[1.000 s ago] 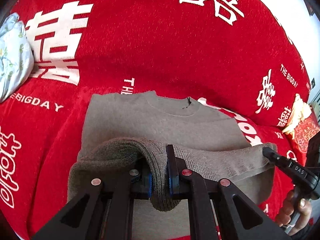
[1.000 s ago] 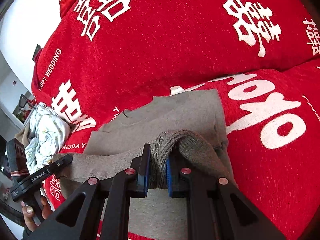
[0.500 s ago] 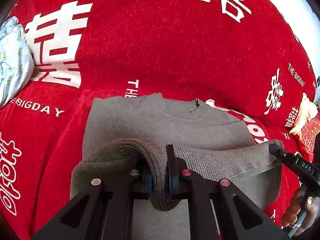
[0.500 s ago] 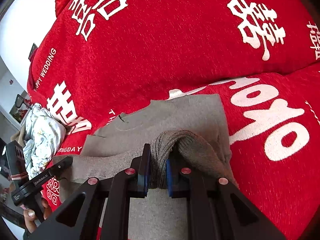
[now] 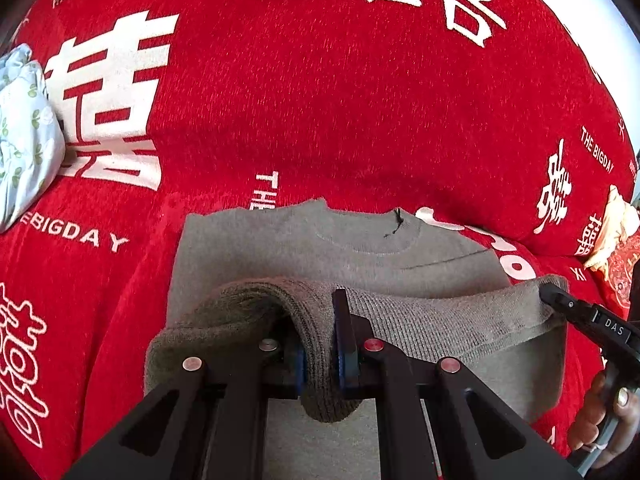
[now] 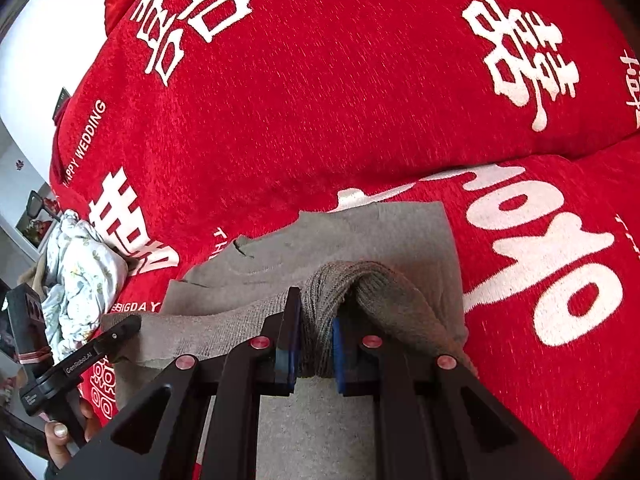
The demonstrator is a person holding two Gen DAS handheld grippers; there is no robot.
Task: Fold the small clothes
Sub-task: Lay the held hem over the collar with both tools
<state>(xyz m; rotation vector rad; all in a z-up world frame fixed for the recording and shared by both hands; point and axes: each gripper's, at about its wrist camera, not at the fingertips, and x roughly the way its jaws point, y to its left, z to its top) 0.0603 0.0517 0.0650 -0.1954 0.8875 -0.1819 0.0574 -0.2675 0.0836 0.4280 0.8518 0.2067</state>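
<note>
While both claws pinch the same ribbed hem, the scene reads as follows.

Left claw pose: the left gripper point(image 5: 322, 344) fills the bottom centre of its own view, fingers pointing up the frame, jaws nearly together with a bunched fold of knit squeezed between the blue pads. In the right wrist view it shows at lower left point(image 6: 128, 326), its tip on the hem's far corner, with a hand point(image 6: 60, 438) on its handle.

Right claw pose: the right gripper point(image 6: 316, 346) sits at bottom centre of its view, jaws clamped on a thick wad of hem. In the left wrist view it enters from the right edge point(image 5: 550, 294), tip biting the hem's other corner, the right hand point(image 5: 600, 416) below it.

Change from a second ago: the sweater's neckline sits a little lower in the left view and the folded hem reaches further toward it; in the right view the blue bundle has slid toward the frame's left edge. Both grips match the earlier pictures.

Sweater position: the grey sweater point(image 5: 280, 248) lies flat on the red bedspread point(image 5: 320, 100), neckline toward frame centre, its hem lifted and stretched between the two claws across the lower half of each view.

Other cloth: a pale floral bundle point(image 5: 24, 136) rests at the left edge of the left view.
</note>
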